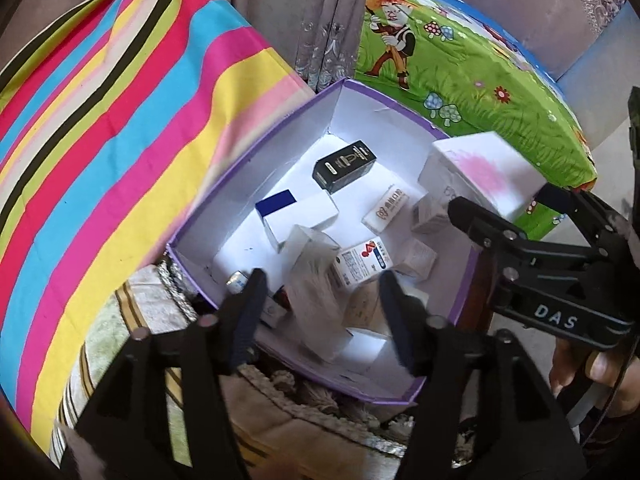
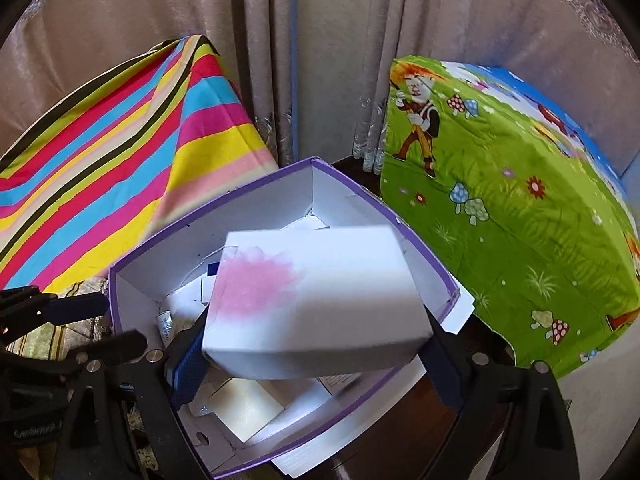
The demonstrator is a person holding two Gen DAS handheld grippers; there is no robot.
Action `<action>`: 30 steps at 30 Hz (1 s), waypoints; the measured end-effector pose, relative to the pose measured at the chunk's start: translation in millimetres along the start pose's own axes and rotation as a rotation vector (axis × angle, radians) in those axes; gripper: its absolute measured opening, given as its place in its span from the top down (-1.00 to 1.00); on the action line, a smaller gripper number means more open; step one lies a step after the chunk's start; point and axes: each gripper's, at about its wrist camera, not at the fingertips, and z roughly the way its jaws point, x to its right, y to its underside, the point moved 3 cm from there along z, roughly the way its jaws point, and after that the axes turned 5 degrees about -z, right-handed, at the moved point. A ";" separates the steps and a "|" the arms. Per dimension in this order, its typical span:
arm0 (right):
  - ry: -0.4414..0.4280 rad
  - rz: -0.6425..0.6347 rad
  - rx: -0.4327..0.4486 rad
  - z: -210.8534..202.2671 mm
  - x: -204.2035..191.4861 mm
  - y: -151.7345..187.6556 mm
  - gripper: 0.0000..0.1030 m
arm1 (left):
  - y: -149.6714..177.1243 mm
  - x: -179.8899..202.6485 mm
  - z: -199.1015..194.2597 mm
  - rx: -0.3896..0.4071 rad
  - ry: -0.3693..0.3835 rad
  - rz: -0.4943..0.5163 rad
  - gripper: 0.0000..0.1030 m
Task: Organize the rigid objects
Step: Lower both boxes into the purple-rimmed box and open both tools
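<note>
A purple-rimmed cardboard box (image 1: 256, 160) with white walls holds several small packages, among them a black box (image 1: 345, 166), a blue-and-white box (image 1: 296, 216) and a white carton with red print (image 1: 362, 266). My left gripper (image 1: 320, 312) is open over the box's near end; a blurred clear-wrapped package (image 1: 316, 280) lies between its fingers, apart from both. My right gripper (image 2: 316, 360) is shut on a white box with a pink blotch (image 2: 316, 296), also in the left wrist view (image 1: 480, 168), held above the purple box (image 2: 360, 188).
A rainbow-striped cloth (image 1: 100, 140) covers something at the left. A green cartoon-print cloth (image 1: 480, 72) covers something at the right. Curtains (image 2: 320, 60) hang behind. A tasselled patterned fabric (image 1: 140, 312) lies under the box's near left side, dark wood (image 2: 408, 432) at its right.
</note>
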 end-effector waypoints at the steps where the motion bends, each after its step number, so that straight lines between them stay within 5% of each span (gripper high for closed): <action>1: 0.001 0.002 0.000 1.1 1.0 0.2 -0.80 | 0.5 1.0 -0.3 0.000 -0.006 -0.001 -0.55; 10: 0.008 0.010 0.008 -4.5 7.5 4.7 -0.80 | 5.0 9.7 -10.1 0.036 -0.097 0.010 -0.98; 22: 0.004 0.021 0.002 -5.3 9.6 7.6 -0.80 | 9.4 17.8 -12.1 0.038 -0.075 0.034 -0.99; 30: 0.000 0.033 -0.007 -2.4 11.3 11.1 -0.80 | 12.9 26.9 -21.5 0.119 -0.039 0.060 -0.99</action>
